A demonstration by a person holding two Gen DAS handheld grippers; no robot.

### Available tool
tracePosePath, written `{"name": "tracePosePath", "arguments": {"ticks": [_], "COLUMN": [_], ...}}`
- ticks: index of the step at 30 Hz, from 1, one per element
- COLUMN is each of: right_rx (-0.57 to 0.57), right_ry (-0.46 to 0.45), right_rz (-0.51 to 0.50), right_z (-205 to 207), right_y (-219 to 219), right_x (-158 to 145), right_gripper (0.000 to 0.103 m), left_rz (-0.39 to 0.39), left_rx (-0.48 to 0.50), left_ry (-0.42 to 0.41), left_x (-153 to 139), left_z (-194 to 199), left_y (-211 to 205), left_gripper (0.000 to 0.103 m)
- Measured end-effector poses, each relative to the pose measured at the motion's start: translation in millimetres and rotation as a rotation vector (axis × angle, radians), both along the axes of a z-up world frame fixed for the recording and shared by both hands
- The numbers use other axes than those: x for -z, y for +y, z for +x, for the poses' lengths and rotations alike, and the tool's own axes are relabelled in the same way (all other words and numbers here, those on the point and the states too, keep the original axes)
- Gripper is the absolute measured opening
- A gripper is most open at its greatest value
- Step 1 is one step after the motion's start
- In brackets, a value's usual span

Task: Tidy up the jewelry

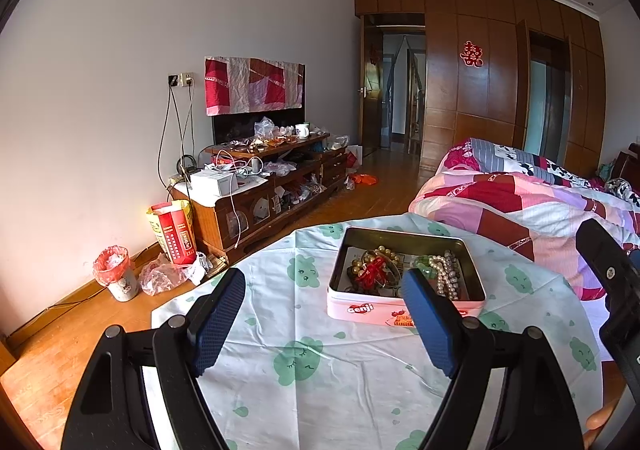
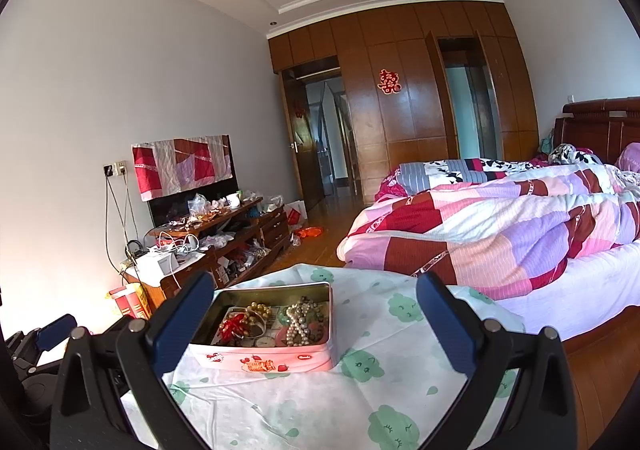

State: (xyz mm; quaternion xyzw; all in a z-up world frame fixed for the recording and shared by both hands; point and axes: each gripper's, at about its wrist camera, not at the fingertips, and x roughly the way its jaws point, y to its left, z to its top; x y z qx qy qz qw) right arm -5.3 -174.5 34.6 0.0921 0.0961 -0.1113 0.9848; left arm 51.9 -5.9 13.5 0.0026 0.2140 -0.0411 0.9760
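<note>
A pink open tin (image 1: pixel 362 310) (image 2: pixel 224 360) sits on a round table under a white cloth with green prints (image 1: pixel 320 378) (image 2: pixel 360 402). Inside lie a white pearl strand (image 1: pixel 446 274) (image 2: pixel 298 320), gold beads (image 1: pixel 384 252) (image 2: pixel 258 309), a red ornament (image 1: pixel 372 270) (image 2: pixel 232 326) and green beads (image 1: pixel 423 262). My left gripper (image 1: pixel 324 300) is open, blue pads wide apart, short of the tin's near side. My right gripper (image 2: pixel 314 308) is open too, its left pad beside the tin's left edge. Nothing is held. In the left wrist view the right gripper's black body (image 1: pixel 612 282) shows at the right.
A bed with a patchwork quilt (image 1: pixel 520 201) (image 2: pixel 500 226) stands close to the table's right. A cluttered low wooden cabinet (image 1: pixel 260 189) (image 2: pixel 216 246) lines the left wall. On the wooden floor sit a small bin (image 1: pixel 118 274) and a red box (image 1: pixel 174 232).
</note>
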Motion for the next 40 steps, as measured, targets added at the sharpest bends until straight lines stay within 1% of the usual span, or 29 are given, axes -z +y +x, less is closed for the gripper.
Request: {"name": "tracePosePath", "arguments": {"ticks": [8,15,19,24,26,29,35,40], "right_rx": [0.001,0.007,0.009,0.016,0.02,0.02,0.018,0.024], "right_ry": [-0.001,-0.009,-0.006,0.005,0.008,0.009,0.018,0.032], "right_rz": [0.001,0.005,0.005,0.01,0.014,0.013,0.014,0.017], "right_z": [-1,-3,-3,-3,-3,-3,-2,2], "right_y": [0,0,0,-3,-4,-4,-4,-5], "right_x": [0,2,2,3,3,3,4,7], "right_gripper": [0.103,0.103,0.103,0.103,0.103,0.103,0.103,0.103], "left_rz": [-0.002,-0.004,-0.009,-0.033,-0.041,-0.049,-0.005,-0.001], "left_rx": [0.0,0.006,0.004,-0.04,-0.04,-0.013,-0.019,-0.024], "left_ry": [-0.008,-0.037,-0.034,-0.06,-0.056,-0.031,-0.043,-0.032], "left_x": [0,-2,-2,-4,-4,-3,-2,0], "left_z": [-2,-5,-3,-5,-4,0,-2,1], "left_y": [2,3,4,7,9,10,5,6], "left_gripper": [0.081,0.081,0.081,0.081,0.081,0.081,0.081,0.081]}}
